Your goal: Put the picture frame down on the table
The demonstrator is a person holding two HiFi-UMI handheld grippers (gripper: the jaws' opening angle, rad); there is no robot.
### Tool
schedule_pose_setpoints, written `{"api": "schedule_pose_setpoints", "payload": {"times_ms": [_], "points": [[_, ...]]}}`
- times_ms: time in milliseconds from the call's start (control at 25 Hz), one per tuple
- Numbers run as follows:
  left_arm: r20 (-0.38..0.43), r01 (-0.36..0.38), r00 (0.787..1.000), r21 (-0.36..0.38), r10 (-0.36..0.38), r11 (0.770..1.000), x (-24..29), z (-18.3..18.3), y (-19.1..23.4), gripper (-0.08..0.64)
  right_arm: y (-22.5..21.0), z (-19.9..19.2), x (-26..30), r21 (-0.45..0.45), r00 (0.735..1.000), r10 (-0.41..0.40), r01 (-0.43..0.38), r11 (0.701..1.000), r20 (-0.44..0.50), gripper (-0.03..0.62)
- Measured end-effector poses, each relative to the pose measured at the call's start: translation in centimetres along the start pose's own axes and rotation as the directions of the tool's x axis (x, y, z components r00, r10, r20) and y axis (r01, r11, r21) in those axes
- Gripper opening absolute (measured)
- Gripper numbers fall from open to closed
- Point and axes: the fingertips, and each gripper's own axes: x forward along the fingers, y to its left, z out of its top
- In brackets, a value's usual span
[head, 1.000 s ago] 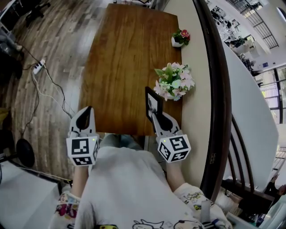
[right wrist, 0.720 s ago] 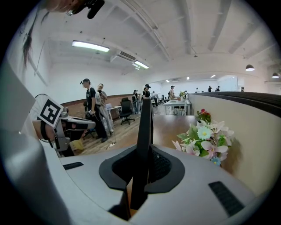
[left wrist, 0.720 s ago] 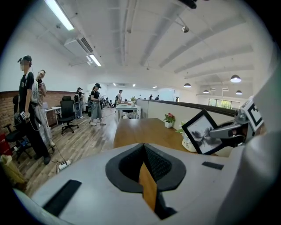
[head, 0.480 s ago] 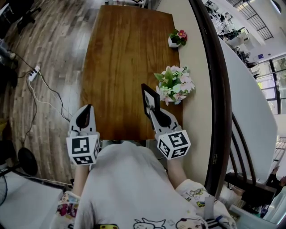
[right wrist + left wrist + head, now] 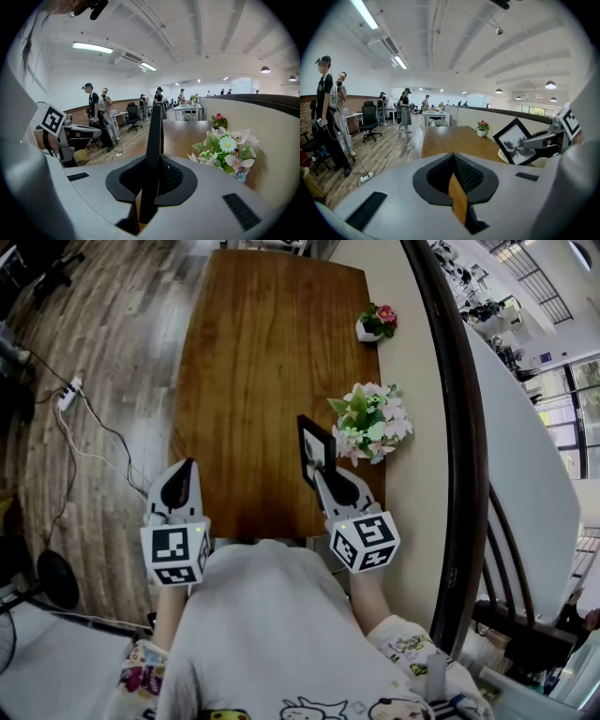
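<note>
Pinching the picture frame (image 5: 315, 448) upright in the right gripper (image 5: 322, 476), holding it over the bench's (image 5: 253, 352) near right part, just beside the pink flowers (image 5: 370, 423). Hovering the left gripper (image 5: 186, 471) by the near left corner, pressed together, empty.

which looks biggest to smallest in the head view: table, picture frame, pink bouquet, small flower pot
1. table
2. pink bouquet
3. picture frame, seen at a slant, so its place above the pot is unsure
4. small flower pot
</note>
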Motion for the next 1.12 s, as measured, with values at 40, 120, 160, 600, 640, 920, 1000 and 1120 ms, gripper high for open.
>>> {"api": "schedule_pose_setpoints", "payload": {"times_ms": [40,120,160,600,640,920,1000,1120], "points": [[-0.003,0.002,1.000,0.001,-0.002,1.000,0.1,-0.1,0.1,0.003,0.1,-0.1,0.1,0.003,1.000,0.002,-0.002,1.000,-0.002,0.037],[-0.007,0.004,1.000,0.003,-0.004,1.000,0.2,-0.2,0.3,0.003,0.2,-0.2,0.3,0.014,1.000,0.005,-0.005,1.000,-0.002,0.037],[-0.008,0.005,1.000,0.003,-0.005,1.000,0.2,-0.3,0.3,0.003,0.2,-0.2,0.4,0.024,1.000,0.006,-0.006,1.000,-0.001,0.037],[-0.026,0.037,0.999,-0.005,-0.037,0.999,0.6,-0.9,-0.3,0.003,0.4,-1.5,1.2,0.177,0.999,0.036,-0.034,0.984,-0.008,0.037],[-0.030,0.041,0.999,-0.008,-0.041,0.999,0.7,-1.0,-0.4,0.003,0.4,-1.8,1.3,0.186,0.999,0.042,-0.039,0.982,-0.012,0.037],[-0.047,0.058,0.997,-0.018,-0.059,0.998,1.2,-1.6,-1.1,0.003,0.6,-3.2,2.0,0.255,0.996,0.080,-0.066,0.965,-0.047,0.037],[-0.054,0.062,0.997,-0.024,-0.063,0.998,1.3,-1.9,-1.2,0.003,0.7,-3.7,2.4,0.280,0.994,0.095,-0.075,0.957,-0.058,0.037],[-0.061,0.072,0.995,-0.025,-0.073,0.997,1.6,-2.2,-1.4,0.003,1.1,-4.3,2.8,0.300,0.990,0.120,-0.091,0.949,-0.079,0.037]]}}
